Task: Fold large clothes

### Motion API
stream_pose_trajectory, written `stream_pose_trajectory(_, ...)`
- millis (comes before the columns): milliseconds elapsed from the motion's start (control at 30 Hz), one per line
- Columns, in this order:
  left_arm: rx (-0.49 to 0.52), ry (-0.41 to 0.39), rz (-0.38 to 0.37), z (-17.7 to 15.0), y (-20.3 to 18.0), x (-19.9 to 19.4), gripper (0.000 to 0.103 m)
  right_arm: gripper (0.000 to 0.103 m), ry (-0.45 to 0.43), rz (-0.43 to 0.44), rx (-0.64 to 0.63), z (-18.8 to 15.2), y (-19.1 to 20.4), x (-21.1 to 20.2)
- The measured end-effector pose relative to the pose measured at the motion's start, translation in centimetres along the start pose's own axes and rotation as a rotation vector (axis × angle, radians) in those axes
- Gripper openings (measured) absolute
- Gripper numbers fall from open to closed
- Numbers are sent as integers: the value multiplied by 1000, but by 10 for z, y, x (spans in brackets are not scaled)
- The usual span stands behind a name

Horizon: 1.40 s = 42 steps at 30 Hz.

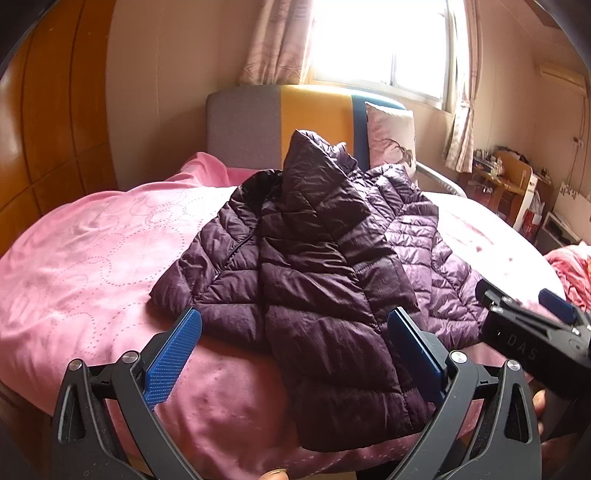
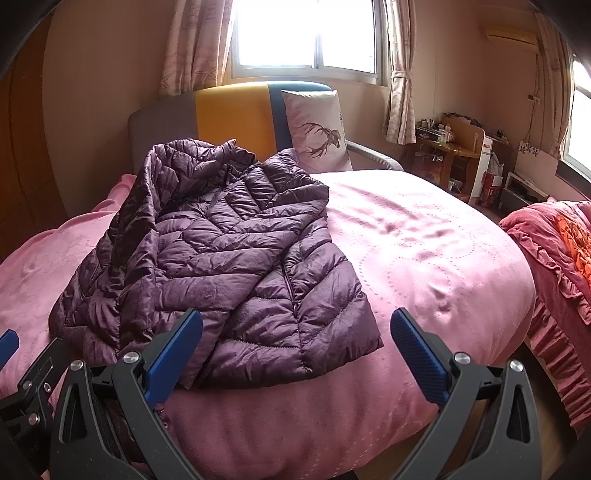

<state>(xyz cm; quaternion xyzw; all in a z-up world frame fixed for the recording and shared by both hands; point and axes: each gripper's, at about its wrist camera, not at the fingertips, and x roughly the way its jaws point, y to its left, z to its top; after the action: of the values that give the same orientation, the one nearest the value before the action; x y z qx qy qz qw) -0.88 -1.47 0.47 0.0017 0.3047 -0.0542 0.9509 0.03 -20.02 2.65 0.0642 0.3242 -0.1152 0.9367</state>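
Note:
A dark purple quilted puffer jacket lies on the pink bed cover, its hem toward me. One side is folded over the middle, and a panel hangs over the bed's front edge in the left wrist view. My left gripper stands open above the hem, with nothing between its blue pads. My right gripper is open too, just in front of the jacket's right hem corner. The right gripper's body shows at the right of the left wrist view.
A grey, yellow and blue headboard and a deer-print pillow stand behind the jacket under a bright window. A red quilt lies at the right. A cluttered wooden desk stands in the far right corner, a wooden wardrobe at the left.

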Motion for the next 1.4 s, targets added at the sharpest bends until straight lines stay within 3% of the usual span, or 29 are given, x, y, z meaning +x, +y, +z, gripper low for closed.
stream_pose_trajectory(167, 76, 52, -78, -3, -18, 14, 99, 101, -8, -42, 14, 3, -16, 6)
stream_pose_trajectory(367, 212, 114, -116, -10, -56, 42, 99, 101, 30, -71, 68, 7, -44, 21)
stream_pose_trajectory(433, 252, 171, -133, -17, -62, 60, 89, 101, 42, -65, 75, 8, -48, 26)
stream_pose_trajectory(467, 269, 211, -151, -21, -63, 69, 72, 101, 46, -56, 75, 9, -48, 28)
stream_pose_trajectory(500, 271, 227, -152, -23, -61, 74, 60, 101, 49, -44, 71, 10, -48, 31)
stream_pose_trajectory(533, 261, 222, -161, -24, -57, 76, 54, 101, 52, -25, 66, 12, -47, 33)
stream_pose_trajectory(600, 231, 204, -208, -22, -45, 72, 27, 101, 52, 24, 57, 17, -42, 38)
stream_pose_trajectory(700, 84, 202, -336, -9, -7, 63, 19, 101, 66, 127, 39, 28, -26, 49)
stream_pose_trajectory(767, 2, 170, -375, 1, 25, 54, 19, 101, 100, 222, 28, 35, -10, 63)
stream_pose_trajectory(833, -48, 145, -351, 12, 51, 52, 17, 101, 150, 296, 7, 38, 9, 80)
stream_pose_trajectory(933, -185, 110, -260, 33, 116, 56, 17, 97, 212, 332, -60, 35, 40, 106)
stream_pose_trajectory(1000, -254, 85, -166, 44, 156, 60, 17, 83, 256, 351, -119, 27, 60, 121)
stream_pose_trajectory(1167, -352, 101, 72, 64, 237, 85, 17, 26, 229, 347, -266, 21, 73, 120)
stream_pose_trajectory(1233, -395, 117, 172, 70, 262, 96, 19, 19, 190, 327, -264, 32, 59, 113)
stream_pose_trajectory(1267, -423, 112, 258, 73, 275, 99, 26, 18, 157, 301, -257, 40, 47, 109)
stream_pose_trajectory(1367, -460, 56, 361, 78, 291, 91, 77, 17, 59, 162, -248, 65, 6, 102)
stream_pose_trajectory(1400, -470, -1, 369, 77, 293, 80, 79, 17, 30, 93, -250, 74, -10, 102)
